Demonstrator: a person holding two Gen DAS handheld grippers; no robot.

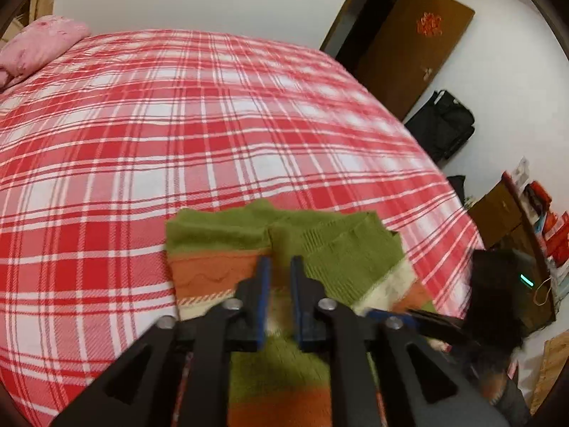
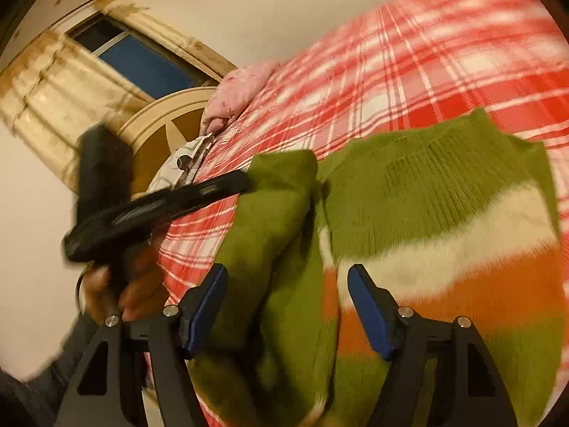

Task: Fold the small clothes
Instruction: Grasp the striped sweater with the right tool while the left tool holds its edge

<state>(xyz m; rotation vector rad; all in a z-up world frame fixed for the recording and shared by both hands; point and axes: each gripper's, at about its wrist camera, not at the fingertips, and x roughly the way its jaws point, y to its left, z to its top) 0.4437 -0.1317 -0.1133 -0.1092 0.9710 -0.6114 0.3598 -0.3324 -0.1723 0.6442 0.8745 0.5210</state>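
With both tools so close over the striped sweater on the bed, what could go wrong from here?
The left tool has its jaws nearly closed over the sweater; it may pinch two layers and spoil the fold. The right tool is open above loose folds; it could drag them. The tools are close together and might collide.

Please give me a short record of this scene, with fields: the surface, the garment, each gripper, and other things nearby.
surface: bed with red and white plaid sheet
garment: striped knit sweater, green, cream and orange, partly folded on the sheet
left gripper: jaws nearly closed, over the sweater; grip on cloth unclear
right gripper: jaws open wide, over the sweater, holding nothing
nearby: pink pillow at the bed's far corner; brown door; black bag on the floor
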